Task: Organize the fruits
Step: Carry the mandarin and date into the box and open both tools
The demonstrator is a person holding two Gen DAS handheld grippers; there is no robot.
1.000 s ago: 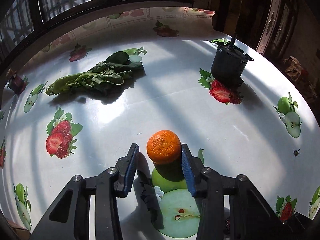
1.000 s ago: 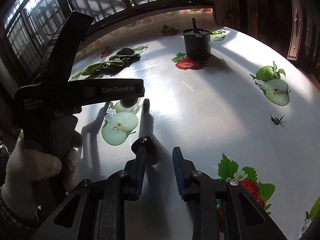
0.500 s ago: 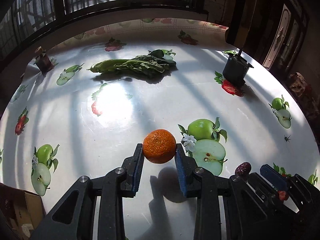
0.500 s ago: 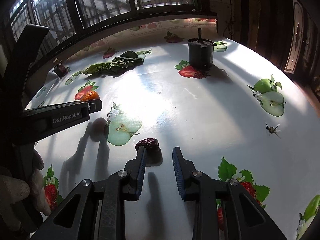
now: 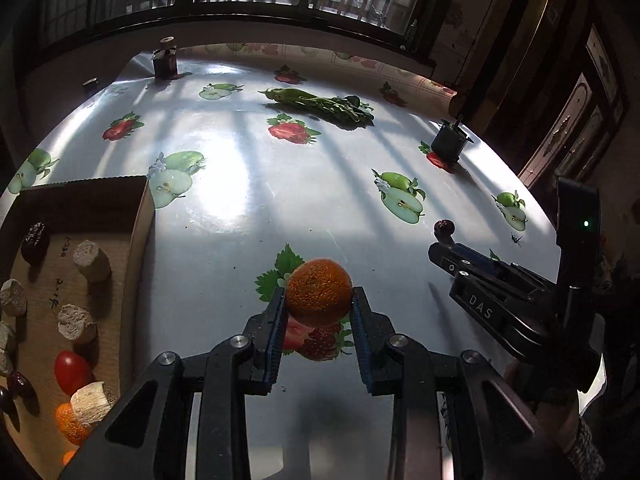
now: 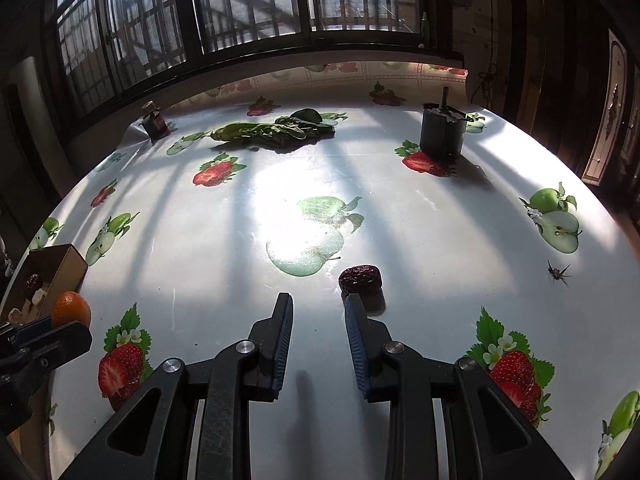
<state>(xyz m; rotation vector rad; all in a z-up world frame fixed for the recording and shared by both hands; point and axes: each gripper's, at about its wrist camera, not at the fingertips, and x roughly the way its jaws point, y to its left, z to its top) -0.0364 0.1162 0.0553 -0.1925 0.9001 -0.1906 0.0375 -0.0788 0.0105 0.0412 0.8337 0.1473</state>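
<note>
My left gripper point(image 5: 318, 306) is shut on an orange point(image 5: 319, 293) and holds it above the table; the orange also shows in the right wrist view point(image 6: 70, 309). A cardboard box point(image 5: 136, 240) lies at the left with several fruits and pale chunks, among them a red tomato point(image 5: 72, 367) and a dark date point(image 5: 35, 242). My right gripper point(image 6: 318, 304) is open and empty. A dark red date point(image 6: 360, 278) lies on the table just beyond its right fingertip point(image 6: 353, 308). That date also shows in the left wrist view point(image 5: 444, 226).
Leafy greens point(image 6: 272, 132) lie at the back of the fruit-print tablecloth point(image 6: 400, 216). A black cylinder with a stem point(image 6: 442, 130) stands back right. A small dark bottle point(image 6: 154, 122) stands back left. A small insect point(image 6: 558, 272) sits at the right.
My left gripper has carried the orange leftward, so the cardboard box has come into view. My right gripper has shifted left; the date now sits off its right fingertip instead of its left.
</note>
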